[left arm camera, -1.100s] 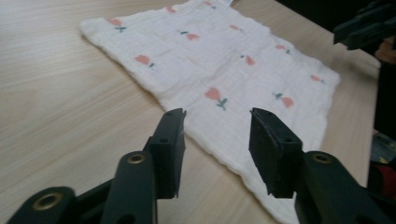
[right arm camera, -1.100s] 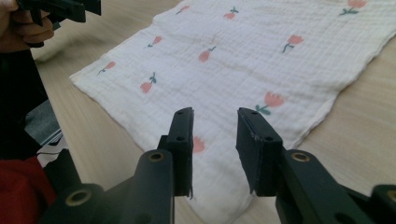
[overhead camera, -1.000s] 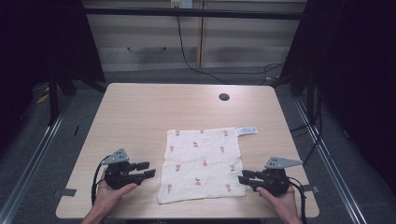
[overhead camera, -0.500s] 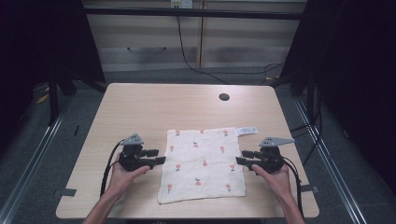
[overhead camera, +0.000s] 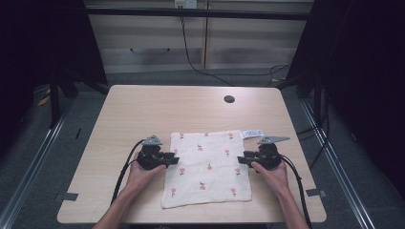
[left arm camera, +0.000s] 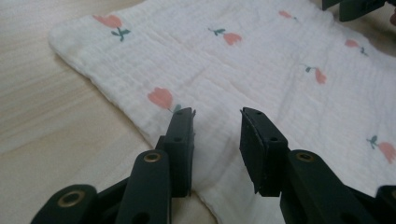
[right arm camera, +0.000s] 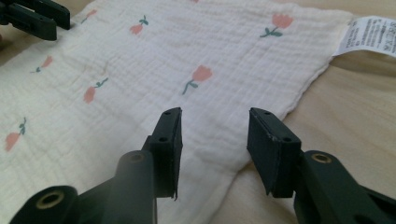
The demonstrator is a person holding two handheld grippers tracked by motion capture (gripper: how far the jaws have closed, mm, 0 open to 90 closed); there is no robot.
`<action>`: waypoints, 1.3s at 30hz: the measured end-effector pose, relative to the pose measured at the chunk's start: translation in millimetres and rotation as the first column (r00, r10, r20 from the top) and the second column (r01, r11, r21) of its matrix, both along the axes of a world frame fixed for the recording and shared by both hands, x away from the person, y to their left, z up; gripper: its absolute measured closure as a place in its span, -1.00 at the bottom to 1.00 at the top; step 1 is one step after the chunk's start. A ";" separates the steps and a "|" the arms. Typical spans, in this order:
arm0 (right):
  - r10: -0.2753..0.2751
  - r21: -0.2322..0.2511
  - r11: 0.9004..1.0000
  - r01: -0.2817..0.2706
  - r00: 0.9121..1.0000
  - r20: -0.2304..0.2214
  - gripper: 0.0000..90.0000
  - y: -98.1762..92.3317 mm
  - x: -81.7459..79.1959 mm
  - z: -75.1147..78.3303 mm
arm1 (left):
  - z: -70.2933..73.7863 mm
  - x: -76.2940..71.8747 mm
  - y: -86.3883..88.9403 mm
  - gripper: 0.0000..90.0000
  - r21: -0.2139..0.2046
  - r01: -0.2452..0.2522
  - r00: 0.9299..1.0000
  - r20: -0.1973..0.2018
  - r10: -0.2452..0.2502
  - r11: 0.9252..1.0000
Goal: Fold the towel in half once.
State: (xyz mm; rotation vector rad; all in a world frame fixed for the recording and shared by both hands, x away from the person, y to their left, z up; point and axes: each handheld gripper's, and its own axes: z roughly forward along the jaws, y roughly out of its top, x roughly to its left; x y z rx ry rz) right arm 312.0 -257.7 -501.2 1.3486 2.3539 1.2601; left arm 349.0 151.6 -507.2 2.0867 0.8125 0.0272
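A white cloth (overhead camera: 207,167) printed with small pink tulips lies flat on the wooden table (overhead camera: 143,109). Its white label (overhead camera: 251,133) sticks out at the far right corner. My left gripper (overhead camera: 175,160) is at the middle of the cloth's left edge. Its jaws have just been closing but stand open, low over the cloth's edge (left arm camera: 154,126). My right gripper (overhead camera: 240,160) is at the right edge. Its jaws have opened wider within the last second and stand open over the cloth's edge (right arm camera: 261,135). The label (right arm camera: 371,35) lies beyond them. Neither gripper pinches the fabric.
A round cable hole (overhead camera: 229,99) sits near the table's far edge. Tape marks (overhead camera: 70,196) lie on the near left and near right of the table. Dark curtains flank the table, and a cabinet with cables stands behind it.
Both hands have moved forward along the cloth's side edges, from its near corners to about mid-edge, and a little inward. The left jaws look narrower than before.
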 end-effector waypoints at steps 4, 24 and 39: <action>0.017 -0.026 1.000 -0.017 1.000 -0.011 0.28 5.7 -0.3 -2.8 | -1.4 -4.0 -1.3 0.36 0.000 -0.002 1.000 0.006 0.002 1.000; 0.112 -0.066 0.991 -0.113 0.994 -0.015 0.90 20.8 -29.2 -3.7 | 1.1 -26.2 18.5 0.79 0.062 0.027 0.999 0.035 -0.029 0.998; 0.032 -0.023 0.999 -0.031 0.999 0.025 0.48 9.7 14.2 18.7 | -1.3 -28.3 25.4 0.79 0.022 0.013 1.000 0.013 -0.014 1.000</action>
